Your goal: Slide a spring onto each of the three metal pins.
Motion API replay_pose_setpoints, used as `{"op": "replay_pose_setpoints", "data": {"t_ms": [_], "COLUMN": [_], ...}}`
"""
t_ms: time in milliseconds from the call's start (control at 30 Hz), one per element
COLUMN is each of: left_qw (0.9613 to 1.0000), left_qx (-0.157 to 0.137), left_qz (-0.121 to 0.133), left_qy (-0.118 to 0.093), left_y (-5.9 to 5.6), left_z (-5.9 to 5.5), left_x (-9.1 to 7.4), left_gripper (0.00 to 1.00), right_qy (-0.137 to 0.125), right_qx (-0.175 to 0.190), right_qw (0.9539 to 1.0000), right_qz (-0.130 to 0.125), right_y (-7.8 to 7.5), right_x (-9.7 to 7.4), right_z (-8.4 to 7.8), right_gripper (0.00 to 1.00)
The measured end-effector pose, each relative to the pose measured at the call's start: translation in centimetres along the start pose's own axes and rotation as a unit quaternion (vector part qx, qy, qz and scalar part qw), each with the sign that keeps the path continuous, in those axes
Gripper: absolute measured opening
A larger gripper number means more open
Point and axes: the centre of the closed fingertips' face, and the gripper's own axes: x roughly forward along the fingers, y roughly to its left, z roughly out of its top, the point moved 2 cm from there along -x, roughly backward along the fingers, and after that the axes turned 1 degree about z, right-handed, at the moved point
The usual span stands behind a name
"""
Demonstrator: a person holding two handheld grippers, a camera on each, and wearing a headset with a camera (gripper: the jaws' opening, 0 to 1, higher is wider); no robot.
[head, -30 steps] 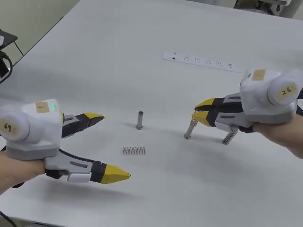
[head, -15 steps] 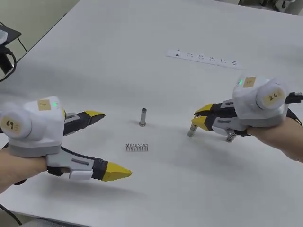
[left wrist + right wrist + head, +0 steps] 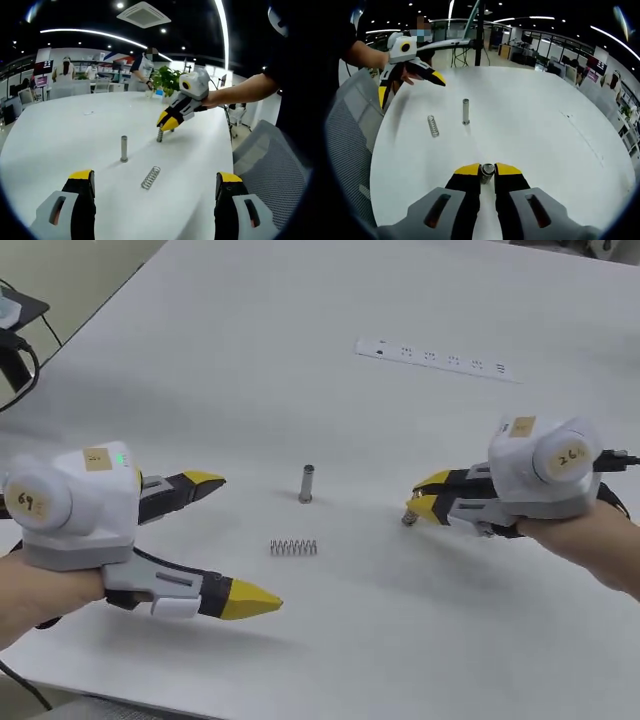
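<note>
A loose spring [image 3: 293, 547] lies on its side on the white desk [image 3: 250, 370], just in front of a bare pin [image 3: 306, 483] that stands upright, the two near each other but not touching. The left tongs [image 3: 243, 540] hang low over the near part of the desk with their yellow-tipped jaws spread wide and nothing between them. In the left gripper view the loose spring lies between and ahead of those jaws. To the right, the right tongs [image 3: 422, 498] are down close to the desk. In the right gripper view their jaws are closed on a second spring [image 3: 487, 172], which is coiled around a second pin [image 3: 409, 518] standing on the desk. The round top of that pin shows inside the coil. The desk top is plain, matte and pale, with soft shadows under both tongs. A white power strip [image 3: 437, 360] lies flat on it farther back, well apart from the pins. The gripper views show the desk to be large with rounded edges, set in an open office with a dark ceiling, long light strips, small round spotlights and a square ceiling vent [image 3: 144, 14]. A leafy green plant [image 3: 165, 80] stands beyond the desk, people [image 3: 64, 70] stand in the background, and a grey mesh chair [image 3: 270, 160] sits at the desk's edge.
</note>
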Motion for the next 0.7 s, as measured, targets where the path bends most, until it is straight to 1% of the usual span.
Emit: {"op": "replay_pose_setpoints", "data": {"t_ms": [167, 300, 367, 433, 600, 700], "left_qw": [1.0, 1.0, 1.0, 1.0, 1.0, 0.9999], "left_qx": [0.001, 0.002, 0.004, 0.006, 0.007, 0.005], "left_qz": [-0.002, -0.004, -0.004, -0.005, -0.004, -0.004], "left_qy": [-0.003, -0.005, -0.005, -0.002, -0.006, -0.009], "left_y": [-0.1, -0.2, -0.2, -0.3, -0.3, -0.4], "left_z": [0.3, 0.6, 0.7, 0.7, 1.0, 1.3], "left_x": [0.2, 0.2, 0.1, 0.1, 0.1, 0.0], "left_gripper": [0.98, 0.98, 0.98, 0.98, 0.98, 0.98], "right_qy": [0.003, -0.006, -0.01, -0.015, -0.032, -0.051], "right_qx": [-0.002, 0.008, 0.011, 0.018, 0.033, 0.049], "right_qw": [1.0, 0.9999, 0.9998, 0.9997, 0.9989, 0.9974], "right_qz": [-0.002, -0.004, -0.009, -0.011, -0.012, -0.012], "right_y": [0.0, 0.1, -0.1, -0.1, 0.1, 0.3], "right_x": [-0.1, -0.5, -0.8, -1.1, -1.8, -2.5], "right_z": [-0.1, 0.2, 0.3, 0.6, 1.1, 1.5], "right_gripper": [0.09, 0.11, 0.12, 0.14, 0.15, 0.17]}}
